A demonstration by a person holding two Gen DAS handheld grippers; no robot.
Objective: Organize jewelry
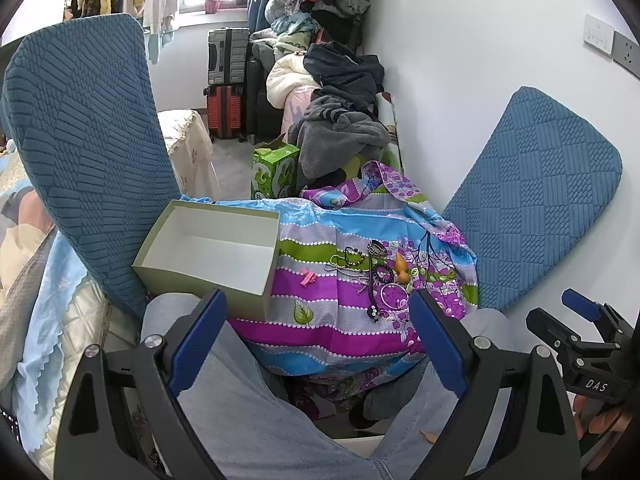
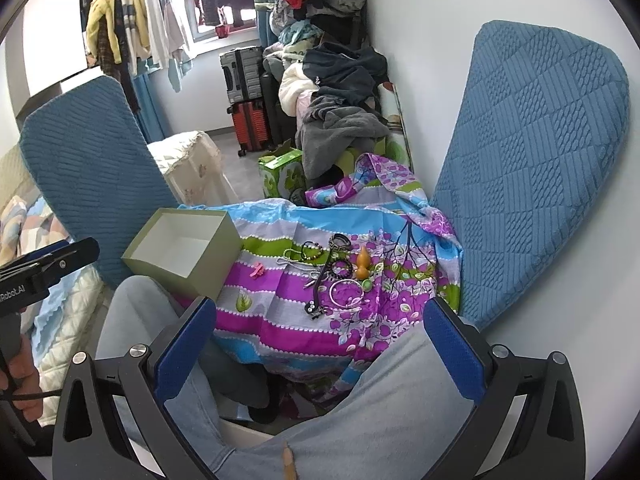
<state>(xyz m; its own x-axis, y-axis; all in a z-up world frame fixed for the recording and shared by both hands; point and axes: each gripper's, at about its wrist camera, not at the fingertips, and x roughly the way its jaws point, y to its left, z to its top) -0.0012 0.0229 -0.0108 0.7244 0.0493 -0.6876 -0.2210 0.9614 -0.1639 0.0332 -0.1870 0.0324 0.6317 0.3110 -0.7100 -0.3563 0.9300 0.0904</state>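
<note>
Left wrist view: my left tongs (image 1: 316,340) sit wide open over my knees, blue pads far apart, nothing between them. At 12 o'clock ahead lies a bright striped cloth (image 1: 320,320) draped over a low surface. The open box (image 1: 212,250), green outside and white inside, rests on the cloth at about 11 o'clock, empty as far as I can see. The jewelry pile (image 1: 372,270) lies at 1 o'clock, well apart from the box: dark bead bracelets, a pale bead string, a silver bangle (image 1: 394,294), an orange gourd charm (image 1: 401,268). A small pink clip (image 1: 308,278) lies alone between pile and box. Two blue chair backs flank the cloth, one at 10 o'clock (image 1: 88,152), one at 2 o'clock (image 1: 536,208). The right tongs (image 1: 576,320) show at 4 o'clock; I cannot tell their opening from here. Right wrist view: the right tongs (image 2: 320,344) gape fully, holding nothing, above my jeans. The box (image 2: 184,252) sits at 10 o'clock, the jewelry pile (image 2: 336,272) near 12 o'clock, with the gourd charm (image 2: 363,266) at its right edge and the bangle (image 2: 347,293) nearest me. The pink clip (image 2: 257,270) lies just right of the box. The left tongs (image 2: 60,258) poke in at 9 o'clock. A pencil tip (image 2: 289,462) shows at 6 o'clock.
</note>
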